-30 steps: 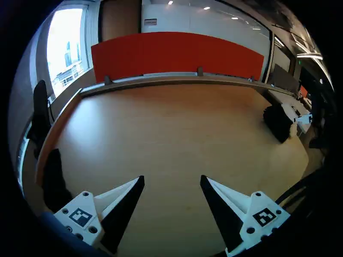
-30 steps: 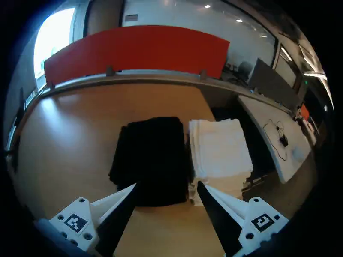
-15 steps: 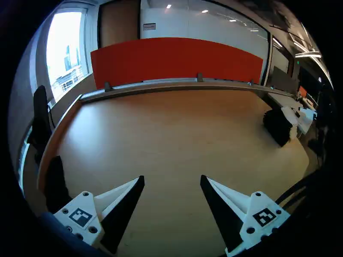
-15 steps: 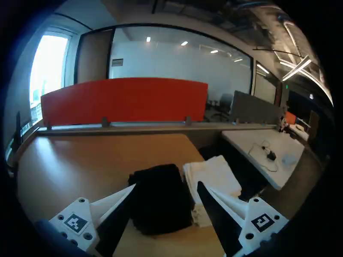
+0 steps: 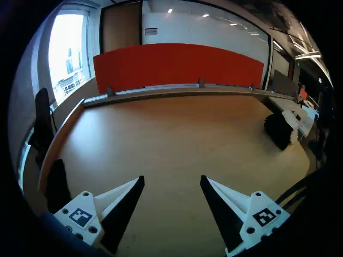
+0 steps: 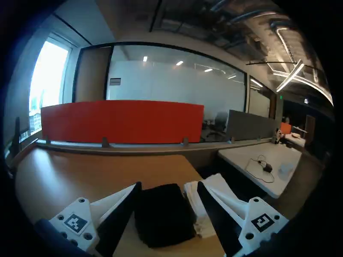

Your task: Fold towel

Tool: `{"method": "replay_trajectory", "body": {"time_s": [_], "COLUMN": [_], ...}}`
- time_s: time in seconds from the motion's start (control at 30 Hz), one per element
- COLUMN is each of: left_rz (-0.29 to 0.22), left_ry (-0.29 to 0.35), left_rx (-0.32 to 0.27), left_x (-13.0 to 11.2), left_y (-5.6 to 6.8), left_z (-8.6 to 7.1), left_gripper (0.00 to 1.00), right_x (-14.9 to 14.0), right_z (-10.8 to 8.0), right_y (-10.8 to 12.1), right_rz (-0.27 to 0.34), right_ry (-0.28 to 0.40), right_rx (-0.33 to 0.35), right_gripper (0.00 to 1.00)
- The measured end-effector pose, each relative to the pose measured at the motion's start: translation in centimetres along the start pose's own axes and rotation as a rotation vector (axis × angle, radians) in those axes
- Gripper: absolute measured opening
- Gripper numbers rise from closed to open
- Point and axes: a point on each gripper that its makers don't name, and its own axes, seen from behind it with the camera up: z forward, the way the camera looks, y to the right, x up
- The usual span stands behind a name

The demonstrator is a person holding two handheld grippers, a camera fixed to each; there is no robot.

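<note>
Left gripper [image 5: 171, 176], jaws parted wide, gripping nothing; right gripper [image 6: 169, 183], jaws parted equally wide, likewise gripping nothing.

You see the right tool [image 6: 168, 185] with its jaws spread wide. Framed between its fingers, a black towel stack [image 6: 165, 218] lies folded on the wooden bench [image 6: 73, 175]. A white towel stack [image 6: 196, 207] sits just beside it on the right, partly behind the right finger. A red partition [image 6: 122, 122] lines the bench's far edge.
</note>
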Motion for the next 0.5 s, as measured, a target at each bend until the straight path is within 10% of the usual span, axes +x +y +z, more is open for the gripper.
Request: {"method": "replay_trajectory", "body": {"time_s": [0.5], "left_rz": [-0.016], "left_ry": [0.147], "left_rx": [0.050], "left_x": [4.4], "left_y": [-1.6], "left_z": [-0.2], "left_gripper": [0.97], "right_x": [4.7], "right_z": [-1.3], "right_y": [-1.4], "right_rz": [0.004], "right_ry": [0.124], "right_rx": [-0.010], "right_gripper": [1.00]}}
